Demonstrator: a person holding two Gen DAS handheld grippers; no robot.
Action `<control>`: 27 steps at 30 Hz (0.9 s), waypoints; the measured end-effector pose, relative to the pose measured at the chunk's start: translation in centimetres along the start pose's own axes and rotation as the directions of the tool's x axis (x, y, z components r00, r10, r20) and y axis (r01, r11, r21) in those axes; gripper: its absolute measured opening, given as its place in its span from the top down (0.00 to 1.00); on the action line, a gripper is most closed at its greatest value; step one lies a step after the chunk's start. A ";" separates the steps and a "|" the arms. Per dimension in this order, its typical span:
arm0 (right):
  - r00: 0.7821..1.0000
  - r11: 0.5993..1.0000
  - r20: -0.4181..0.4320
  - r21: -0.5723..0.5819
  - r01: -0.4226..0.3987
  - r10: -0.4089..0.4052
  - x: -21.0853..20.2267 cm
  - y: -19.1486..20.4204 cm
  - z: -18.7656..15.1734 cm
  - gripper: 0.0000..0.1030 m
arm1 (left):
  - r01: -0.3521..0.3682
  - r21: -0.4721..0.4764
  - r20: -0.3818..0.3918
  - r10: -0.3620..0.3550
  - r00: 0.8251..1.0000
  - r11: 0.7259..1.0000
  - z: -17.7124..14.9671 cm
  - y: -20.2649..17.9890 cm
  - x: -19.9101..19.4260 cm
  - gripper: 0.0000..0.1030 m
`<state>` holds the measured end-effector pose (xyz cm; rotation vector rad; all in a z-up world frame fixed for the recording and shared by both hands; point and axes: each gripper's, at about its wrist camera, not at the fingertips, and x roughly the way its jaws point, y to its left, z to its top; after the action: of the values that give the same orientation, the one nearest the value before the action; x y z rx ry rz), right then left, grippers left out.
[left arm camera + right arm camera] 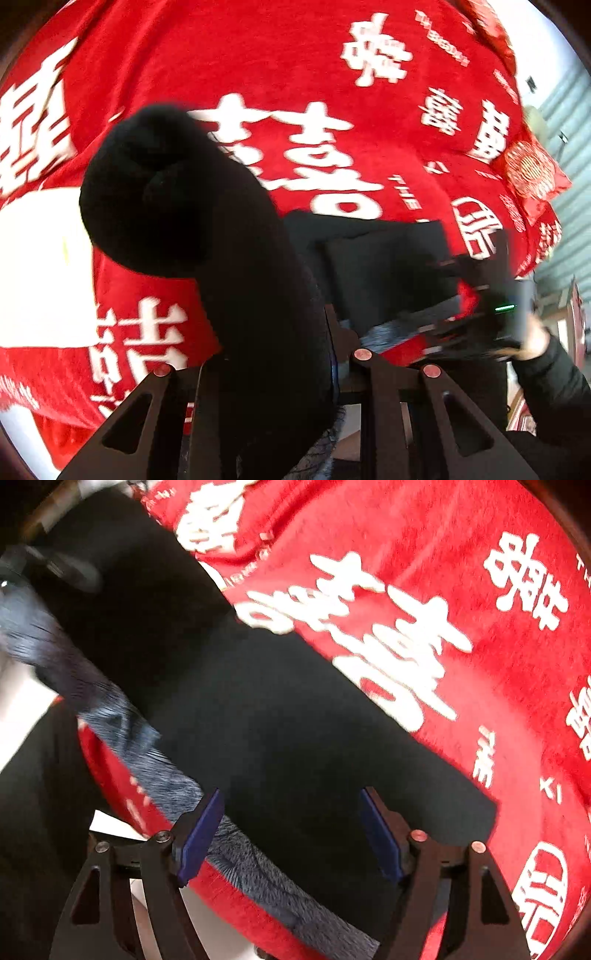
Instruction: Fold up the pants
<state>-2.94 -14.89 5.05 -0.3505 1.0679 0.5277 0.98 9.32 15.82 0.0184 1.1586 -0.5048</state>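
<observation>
Left wrist view: left gripper (266,373) is pinching a fold of the black pants (207,229), jaws pressed together on the cloth. The pinched part is rising as a thick rolled tube from lower centre to a rounded, puckered end at middle left of the frame. Fabric is reading as matte, soft, fleece-like; a grey furry lining (321,454) is showing at the lower centre edge. Only this view is showing the other tool: right gripper (476,317) at the right edge, blurred, with a green light on its body, a hand (532,339) and a dark sleeve (554,391) behind it. A flat folded stretch of pants is lying between the two grippers. A small red patterned cushion (532,173) is sitting at the upper right

Right wrist view: right gripper (291,834) is standing spread, blue pads (199,830) on the fingers well apart, nothing clamped between them. The pants (280,738) are lying flat below, running as a broad dark band from upper left to lower right. This view is showing the lining (155,760) far better: a long grey-blue strip of brushed pile along the lower-left edge of the band

Both views: red plush blanket (480,701) with large white characters is covering the surface under the pants; pile is looking short and velvety
</observation>
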 end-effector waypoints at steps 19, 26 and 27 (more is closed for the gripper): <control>0.991 0.923 0.097 0.381 0.049 -0.093 -7.0 -13.0 -10.9 0.23 | 0.000 0.243 -0.161 0.040 0.986 0.970 3.7 -17.8 10.1 0.75; 0.990 0.916 0.088 0.396 0.068 -0.112 -7.4 -13.4 -13.2 0.23 | 0.000 0.133 -0.246 0.033 0.969 0.991 3.6 -18.6 18.0 0.49; 0.989 0.914 0.087 0.400 0.071 -0.115 -7.4 -13.6 -13.5 0.23 | 0.022 0.129 -0.217 0.006 0.976 0.991 3.3 -19.1 17.9 0.32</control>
<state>-7.94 -34.76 5.98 -0.0138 1.0185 0.2314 1.78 -15.22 6.11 0.1865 1.3373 -0.5965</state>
